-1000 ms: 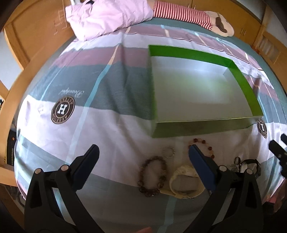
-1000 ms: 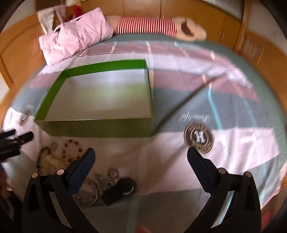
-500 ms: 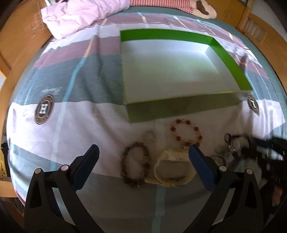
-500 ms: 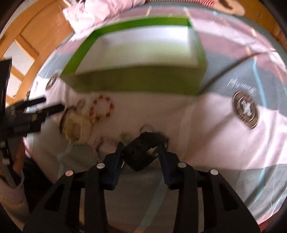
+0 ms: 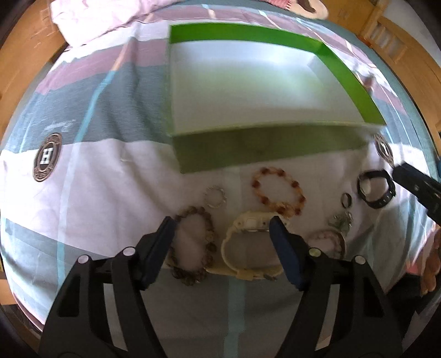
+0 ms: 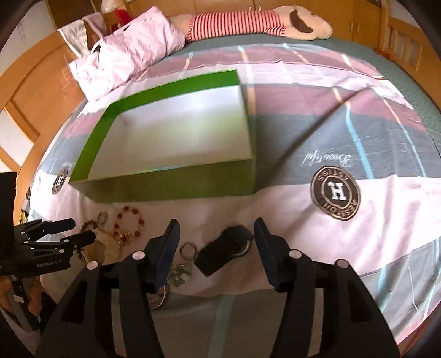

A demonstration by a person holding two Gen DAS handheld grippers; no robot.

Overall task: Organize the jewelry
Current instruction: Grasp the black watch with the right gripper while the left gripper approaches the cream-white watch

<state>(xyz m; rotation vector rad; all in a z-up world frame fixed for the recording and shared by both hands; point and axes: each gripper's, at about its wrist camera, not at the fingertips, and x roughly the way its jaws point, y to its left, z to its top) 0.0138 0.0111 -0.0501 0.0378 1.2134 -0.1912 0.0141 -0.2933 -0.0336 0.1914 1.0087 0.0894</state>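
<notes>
Jewelry lies on the bedspread before an empty green box (image 5: 270, 150) (image 6: 171, 184). My left gripper (image 5: 222, 234) is open, its fingers straddling a brown bead bracelet (image 5: 193, 247) and a cream watch (image 5: 248, 245). Beyond lie a small silver ring (image 5: 215, 197) and a red-amber bead bracelet (image 5: 278, 194) (image 6: 128, 225). My right gripper (image 6: 216, 236) is open around a black watch (image 6: 224, 249) (image 5: 376, 188) lying on the sheet. A key ring (image 6: 188, 250) and metal charms (image 6: 179, 272) lie left of it.
A pink pillow (image 6: 126, 57) and a striped plush toy (image 6: 261, 23) lie at the bed's far end. Wooden bed frame (image 6: 41, 82) surrounds the mattress. A silver bangle (image 5: 329, 242) lies by the left gripper's right finger.
My left gripper has moved down and forward over the bead bracelet and cream watch. My right gripper, closing on the black watch before, now stands open with the watch on the sheet.
</notes>
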